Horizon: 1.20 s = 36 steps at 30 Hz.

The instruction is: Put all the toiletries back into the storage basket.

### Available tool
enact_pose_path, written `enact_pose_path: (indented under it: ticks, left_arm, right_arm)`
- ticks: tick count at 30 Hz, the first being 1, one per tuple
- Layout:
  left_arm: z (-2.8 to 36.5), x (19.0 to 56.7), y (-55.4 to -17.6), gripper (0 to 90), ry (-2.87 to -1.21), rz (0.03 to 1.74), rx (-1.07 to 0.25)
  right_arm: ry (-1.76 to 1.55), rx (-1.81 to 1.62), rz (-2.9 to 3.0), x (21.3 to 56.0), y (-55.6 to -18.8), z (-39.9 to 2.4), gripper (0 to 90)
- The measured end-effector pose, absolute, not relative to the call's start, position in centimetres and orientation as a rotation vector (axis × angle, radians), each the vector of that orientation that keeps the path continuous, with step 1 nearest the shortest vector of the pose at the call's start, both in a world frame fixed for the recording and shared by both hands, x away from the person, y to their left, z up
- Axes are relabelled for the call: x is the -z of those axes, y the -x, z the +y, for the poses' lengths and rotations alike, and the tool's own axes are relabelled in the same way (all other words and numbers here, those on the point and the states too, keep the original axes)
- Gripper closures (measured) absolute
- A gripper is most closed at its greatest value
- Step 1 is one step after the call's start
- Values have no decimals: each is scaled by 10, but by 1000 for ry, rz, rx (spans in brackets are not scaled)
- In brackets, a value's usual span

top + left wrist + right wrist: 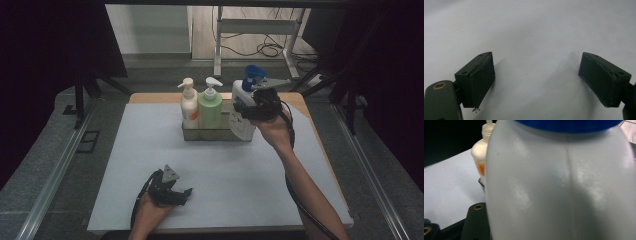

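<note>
I am holding the white bottle with the blue pump [243,95] clamped in my right gripper [260,104], at the right end of the metal tray [215,134] beside the green bottle [210,102] and cream bottle [188,102]; whether it is seated I cannot tell. My left gripper [176,192] is resting with its jaws apart and nothing between them on the white mat [150,150].

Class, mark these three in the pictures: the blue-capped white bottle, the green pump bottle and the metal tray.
blue-capped white bottle [564,185], right gripper view, middle of its white body
green pump bottle [210,111], high view, middle of its green body
metal tray [212,135], high view, its front wall
</note>
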<state>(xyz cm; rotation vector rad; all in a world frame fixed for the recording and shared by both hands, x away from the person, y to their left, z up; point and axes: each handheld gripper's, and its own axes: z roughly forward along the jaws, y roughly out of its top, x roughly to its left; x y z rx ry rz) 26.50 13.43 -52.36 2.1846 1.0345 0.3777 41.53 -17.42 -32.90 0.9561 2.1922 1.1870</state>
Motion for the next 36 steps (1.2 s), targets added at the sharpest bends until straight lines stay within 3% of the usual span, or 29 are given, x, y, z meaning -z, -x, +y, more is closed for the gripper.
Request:
enact_pose_path:
  ticks: [36]
  left_arm:
    - [134, 524, -265, 133, -2180, 1036, -377]
  right_arm:
    - [-1016, -1148, 2144, 339, -464, -159, 381]
